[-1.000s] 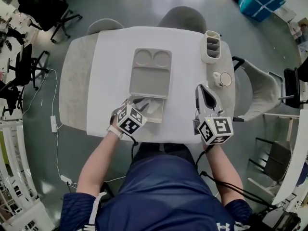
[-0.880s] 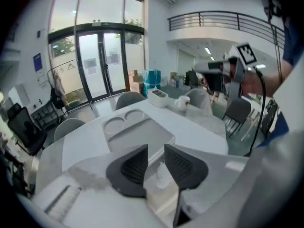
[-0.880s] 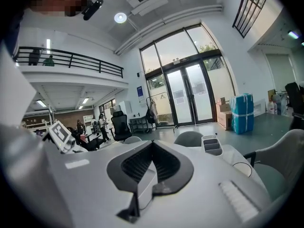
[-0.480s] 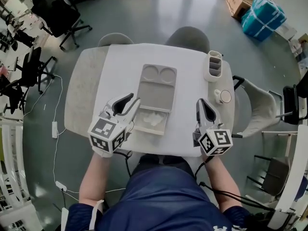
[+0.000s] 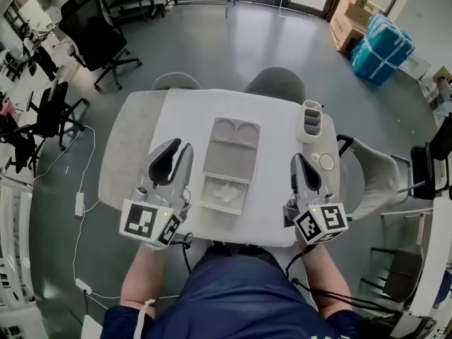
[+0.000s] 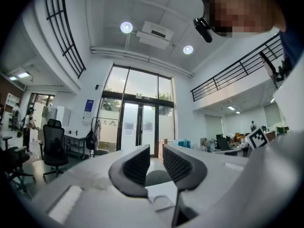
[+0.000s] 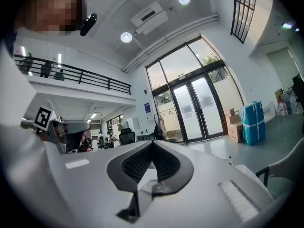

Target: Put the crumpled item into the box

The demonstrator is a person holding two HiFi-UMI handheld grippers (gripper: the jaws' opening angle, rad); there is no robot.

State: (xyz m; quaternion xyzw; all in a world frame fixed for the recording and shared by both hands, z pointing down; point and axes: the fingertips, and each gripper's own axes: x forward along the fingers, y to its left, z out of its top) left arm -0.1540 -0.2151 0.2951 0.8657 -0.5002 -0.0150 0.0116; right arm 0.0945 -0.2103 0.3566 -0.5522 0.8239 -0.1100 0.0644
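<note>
Head view: left tool [image 5: 180,147] hangs over the worktop's [image 5: 176,115] left side, jaws apart with nothing between, having just been closing. Right tool [image 5: 299,159] is closed (also empty). The crumpled item [image 5: 224,189] lies in the box's [image 5: 229,157] near compartment.

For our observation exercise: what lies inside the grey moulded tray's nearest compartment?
A crumpled white item lies there, in the grey moulded tray. The compartment floor beneath it is covered, so anything under it cannot be seen.
</note>
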